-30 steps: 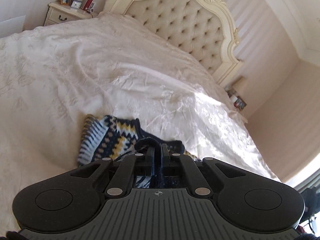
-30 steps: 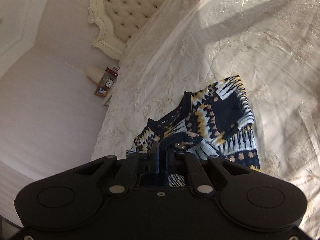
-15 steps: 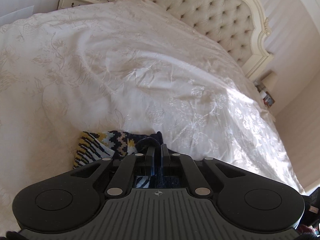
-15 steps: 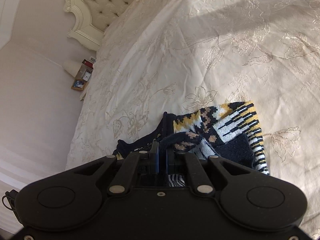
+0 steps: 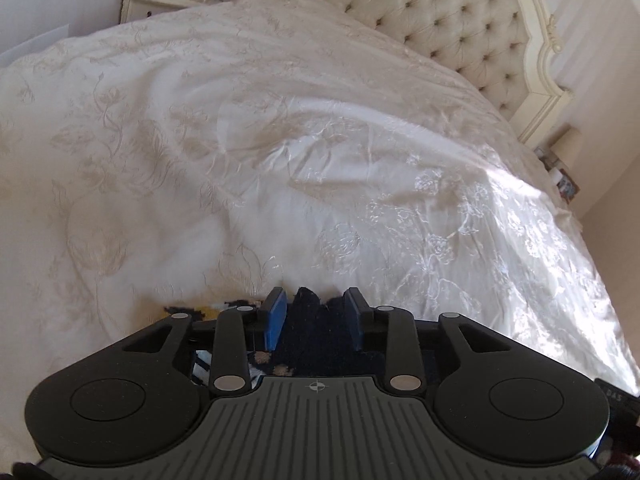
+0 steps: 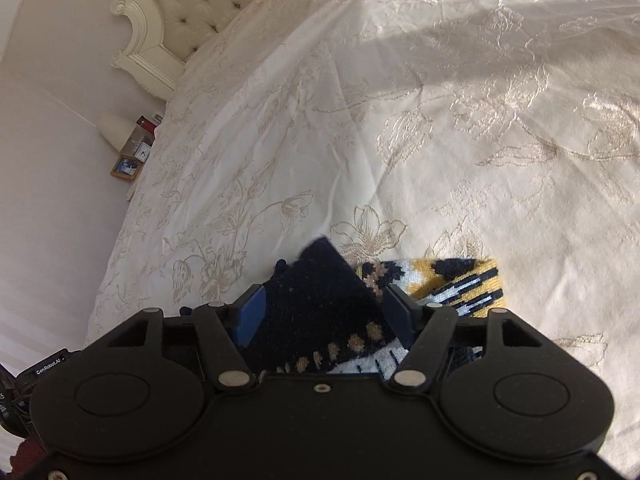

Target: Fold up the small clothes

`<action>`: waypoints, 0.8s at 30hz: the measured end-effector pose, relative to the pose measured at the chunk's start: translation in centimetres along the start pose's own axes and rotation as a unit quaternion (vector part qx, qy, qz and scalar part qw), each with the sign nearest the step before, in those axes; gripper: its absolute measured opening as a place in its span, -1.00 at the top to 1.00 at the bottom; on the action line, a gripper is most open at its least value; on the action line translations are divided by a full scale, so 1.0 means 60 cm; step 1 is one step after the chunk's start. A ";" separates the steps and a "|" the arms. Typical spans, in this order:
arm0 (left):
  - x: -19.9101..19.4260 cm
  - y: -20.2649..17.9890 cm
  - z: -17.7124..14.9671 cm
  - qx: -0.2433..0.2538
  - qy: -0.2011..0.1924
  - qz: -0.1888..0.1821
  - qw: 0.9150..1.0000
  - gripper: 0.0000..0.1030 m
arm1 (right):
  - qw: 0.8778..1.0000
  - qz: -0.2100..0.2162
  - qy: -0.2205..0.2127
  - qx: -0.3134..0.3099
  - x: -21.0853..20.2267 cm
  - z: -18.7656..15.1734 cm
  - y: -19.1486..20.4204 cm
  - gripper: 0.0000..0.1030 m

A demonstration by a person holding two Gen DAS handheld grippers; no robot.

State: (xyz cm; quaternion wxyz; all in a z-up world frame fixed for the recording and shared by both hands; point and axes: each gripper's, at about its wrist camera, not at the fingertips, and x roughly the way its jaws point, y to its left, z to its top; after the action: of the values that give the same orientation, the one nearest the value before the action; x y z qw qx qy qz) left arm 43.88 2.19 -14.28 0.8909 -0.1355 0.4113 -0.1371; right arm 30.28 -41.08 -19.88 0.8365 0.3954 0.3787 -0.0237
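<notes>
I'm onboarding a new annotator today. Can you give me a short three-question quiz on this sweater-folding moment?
1. True or false: the left claw is clamped shut on the knitted sweater.
2. The sweater lies on: A) a wooden table B) the embroidered bedspread C) a carpet.
3. What colour are the pads of the right claw?

Key: 1. False, both claws stand open with dark knit between the fingers. 2. B. 3. Blue.
</notes>
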 end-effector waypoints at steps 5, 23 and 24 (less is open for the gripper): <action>-0.016 -0.055 -0.036 0.095 0.025 -0.013 0.995 0.31 | 0.998 0.006 0.001 -0.067 -0.029 -0.018 0.037 -0.37; 0.035 -0.040 -0.164 0.186 0.138 0.077 0.970 0.25 | 0.948 -0.090 0.127 -0.278 0.019 -0.127 0.077 -0.31; 0.034 -0.041 -0.162 0.188 0.139 0.078 0.969 0.25 | 0.946 -0.093 0.127 -0.282 0.017 -0.128 0.080 -0.31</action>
State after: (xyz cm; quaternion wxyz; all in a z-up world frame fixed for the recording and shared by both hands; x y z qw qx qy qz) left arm 37.31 -2.07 -20.89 0.8425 0.0871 0.5070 -0.1598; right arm 27.93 -32.28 -20.53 0.8530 0.1061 0.5078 0.0568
